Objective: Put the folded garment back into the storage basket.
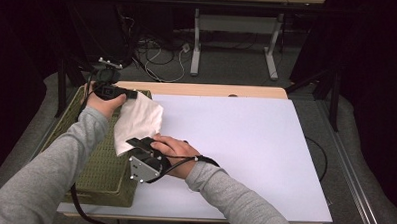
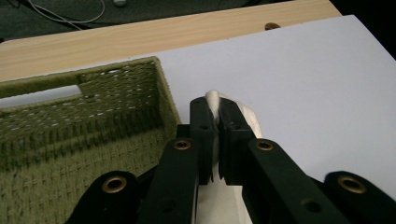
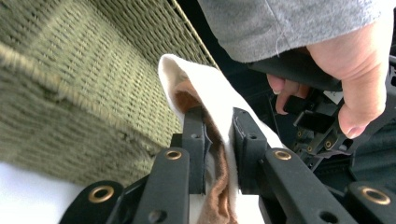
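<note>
A white cloth (image 1: pixel 138 119) hangs stretched between my two grippers above the right rim of a green woven basket (image 1: pixel 97 163). My left gripper (image 1: pixel 131 94) is shut on the cloth's far corner; in the left gripper view a white fold (image 2: pixel 213 99) pokes out between the closed jaws of the left gripper (image 2: pixel 214 111). My right gripper (image 1: pixel 134 141) pinches the near edge. In the right gripper view the cloth (image 3: pixel 210 88) shows a brown inner side between the jaws of the right gripper (image 3: pixel 218 117).
The basket (image 2: pixel 84 116) stands on the left part of a white board (image 1: pixel 245 143) that covers a wooden table (image 1: pixel 207 90). In the right gripper view the other hand (image 3: pixel 359 60) is close by. Cables and table legs lie on the floor behind.
</note>
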`<state>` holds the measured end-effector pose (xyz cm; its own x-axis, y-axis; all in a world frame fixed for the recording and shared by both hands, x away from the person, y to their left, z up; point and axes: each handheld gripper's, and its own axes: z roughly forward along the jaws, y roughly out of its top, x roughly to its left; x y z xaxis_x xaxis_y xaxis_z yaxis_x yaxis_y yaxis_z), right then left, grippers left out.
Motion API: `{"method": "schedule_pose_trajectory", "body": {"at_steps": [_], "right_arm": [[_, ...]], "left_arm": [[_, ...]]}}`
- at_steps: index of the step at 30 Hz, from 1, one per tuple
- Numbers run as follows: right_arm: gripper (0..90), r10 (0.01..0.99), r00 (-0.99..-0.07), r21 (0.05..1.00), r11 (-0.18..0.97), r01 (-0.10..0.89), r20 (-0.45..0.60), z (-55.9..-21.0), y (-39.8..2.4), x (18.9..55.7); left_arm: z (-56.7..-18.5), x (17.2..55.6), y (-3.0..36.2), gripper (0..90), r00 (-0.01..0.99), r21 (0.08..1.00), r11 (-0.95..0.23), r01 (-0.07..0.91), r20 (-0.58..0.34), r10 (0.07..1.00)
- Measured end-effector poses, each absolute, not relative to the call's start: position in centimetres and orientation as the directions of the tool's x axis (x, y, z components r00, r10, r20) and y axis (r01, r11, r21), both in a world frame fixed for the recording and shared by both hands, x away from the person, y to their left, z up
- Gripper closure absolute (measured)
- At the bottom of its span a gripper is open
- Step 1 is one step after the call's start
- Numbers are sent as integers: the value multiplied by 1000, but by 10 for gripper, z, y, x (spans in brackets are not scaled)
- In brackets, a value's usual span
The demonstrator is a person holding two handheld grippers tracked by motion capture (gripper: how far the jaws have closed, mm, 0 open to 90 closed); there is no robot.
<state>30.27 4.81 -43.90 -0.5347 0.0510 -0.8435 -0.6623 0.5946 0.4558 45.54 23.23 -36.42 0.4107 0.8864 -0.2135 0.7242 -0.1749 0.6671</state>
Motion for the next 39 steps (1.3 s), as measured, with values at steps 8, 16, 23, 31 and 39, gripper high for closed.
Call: {"method": "schedule_pose_trajectory", "body": {"at_steps": [8,16,23,31,39], "right_arm": [[772,26,-535,453,567,-688,-845,-437,67,304],[772,11,-532,446,560,-698,-846,-436,80,305],[772,3,-542,453,553,-699,-840,-438,90,302],[772,-9,-543,452,546,-706,-839,-440,96,302],[772,-7,-546,464,517,-719,-838,-436,107,302]], "left_arm": [[-362,456,252,862,379,667,-146,731,-218,899],[-363,452,263,862,361,668,-135,732,-214,908],[-363,445,277,862,342,668,-124,734,-205,917],[-363,440,288,862,323,670,-107,735,-207,923],[-354,435,301,862,304,677,-94,730,-198,932]]}}
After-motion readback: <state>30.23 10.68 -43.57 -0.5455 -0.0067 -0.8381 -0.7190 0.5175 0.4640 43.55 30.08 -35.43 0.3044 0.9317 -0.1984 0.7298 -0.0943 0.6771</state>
